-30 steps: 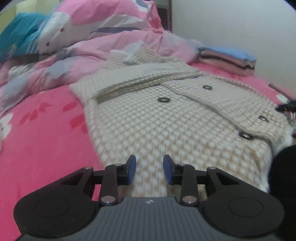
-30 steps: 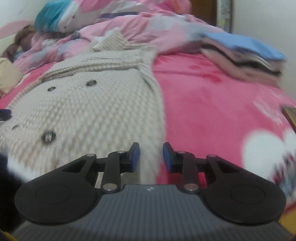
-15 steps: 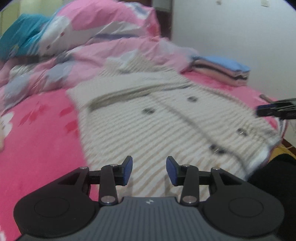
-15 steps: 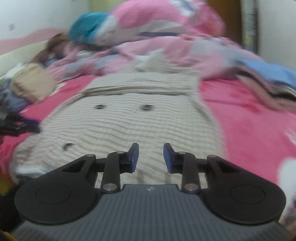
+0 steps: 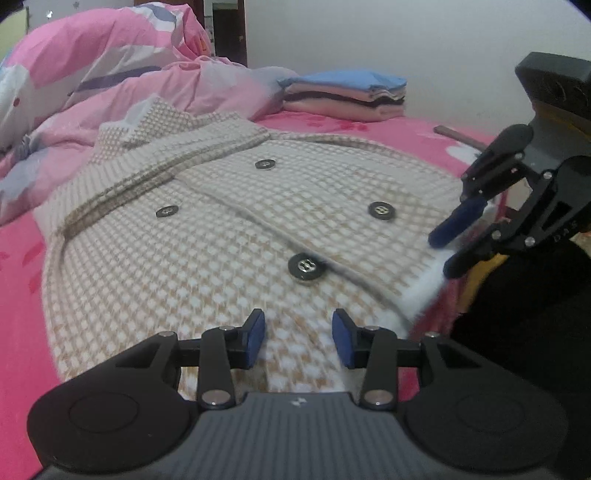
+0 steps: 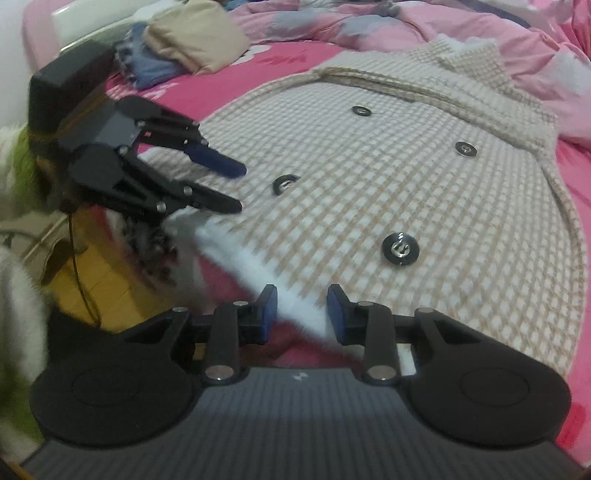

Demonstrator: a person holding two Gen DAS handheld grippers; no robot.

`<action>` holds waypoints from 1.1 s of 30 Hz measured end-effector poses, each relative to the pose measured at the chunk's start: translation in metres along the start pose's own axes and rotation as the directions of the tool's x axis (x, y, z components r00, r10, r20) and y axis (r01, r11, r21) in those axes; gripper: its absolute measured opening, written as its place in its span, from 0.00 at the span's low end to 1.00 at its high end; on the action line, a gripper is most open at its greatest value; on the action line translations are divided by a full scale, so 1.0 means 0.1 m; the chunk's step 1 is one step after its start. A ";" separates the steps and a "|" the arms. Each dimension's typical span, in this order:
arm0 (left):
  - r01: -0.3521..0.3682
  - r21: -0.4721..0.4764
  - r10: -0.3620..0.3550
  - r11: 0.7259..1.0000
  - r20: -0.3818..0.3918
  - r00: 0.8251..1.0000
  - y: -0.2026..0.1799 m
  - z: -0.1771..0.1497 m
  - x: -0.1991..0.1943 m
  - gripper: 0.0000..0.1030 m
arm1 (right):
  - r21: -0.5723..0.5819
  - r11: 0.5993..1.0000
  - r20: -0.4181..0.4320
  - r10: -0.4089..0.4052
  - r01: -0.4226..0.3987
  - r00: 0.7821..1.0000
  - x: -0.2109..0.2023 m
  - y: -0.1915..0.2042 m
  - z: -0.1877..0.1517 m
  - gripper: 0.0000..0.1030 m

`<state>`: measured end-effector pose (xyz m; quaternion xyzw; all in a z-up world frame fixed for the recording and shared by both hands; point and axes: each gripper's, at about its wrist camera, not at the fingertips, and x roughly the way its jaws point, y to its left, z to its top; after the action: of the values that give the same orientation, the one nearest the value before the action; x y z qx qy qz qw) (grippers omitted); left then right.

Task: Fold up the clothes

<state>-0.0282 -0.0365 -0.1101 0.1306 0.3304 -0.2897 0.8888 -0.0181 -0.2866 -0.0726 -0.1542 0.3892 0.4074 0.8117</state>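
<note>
A beige checked cardigan (image 5: 207, 236) with dark buttons and a white fluffy hem lies flat on the pink bed sheet (image 5: 22, 258), collar toward the pillows. My left gripper (image 5: 298, 338) stands open low over the cloth near the hem. In the right wrist view the left gripper (image 6: 236, 186) comes in from the left, one finger above the hem corner and one at its edge. My right gripper (image 6: 301, 314) is open, and the white hem (image 6: 255, 269) runs between its fingers. In the left wrist view the right gripper (image 5: 448, 245) straddles the other hem corner.
A stack of folded clothes (image 5: 347, 98) sits at the far side by the wall. A rumpled pink duvet (image 5: 110, 55) lies behind the collar. A beige bundle (image 6: 192, 33) and blue clothes (image 6: 147, 66) rest at the bed's far left. Yellow floor (image 6: 96, 288) shows past the bed edge.
Both views have swung toward the cardigan's bottom hem, and each gripper now shows in the other's view. The left jaws stand a little wider. Nothing has been gripped.
</note>
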 end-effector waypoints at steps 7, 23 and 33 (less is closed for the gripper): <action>-0.015 0.013 0.016 1.000 -0.024 1.000 -0.05 0.22 0.11 0.42 | -0.003 0.999 0.134 0.036 -0.035 0.990 0.07 -0.04 0.30 0.28; -0.028 -0.098 0.026 0.995 -0.019 0.999 0.06 0.48 -0.14 0.61 | 0.187 0.953 0.223 0.196 -0.239 0.955 -0.23 -0.02 -0.15 0.31; 0.044 -0.195 -0.024 0.980 0.101 0.995 0.47 0.56 0.09 0.74 | 0.459 0.883 0.328 -0.063 -0.100 0.943 -0.17 -0.16 -0.11 0.41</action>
<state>0.0339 -0.0269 -0.0722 0.0219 0.3155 -0.2767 0.9074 -0.0174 -0.3123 -0.0677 0.1216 0.3347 0.3291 0.8746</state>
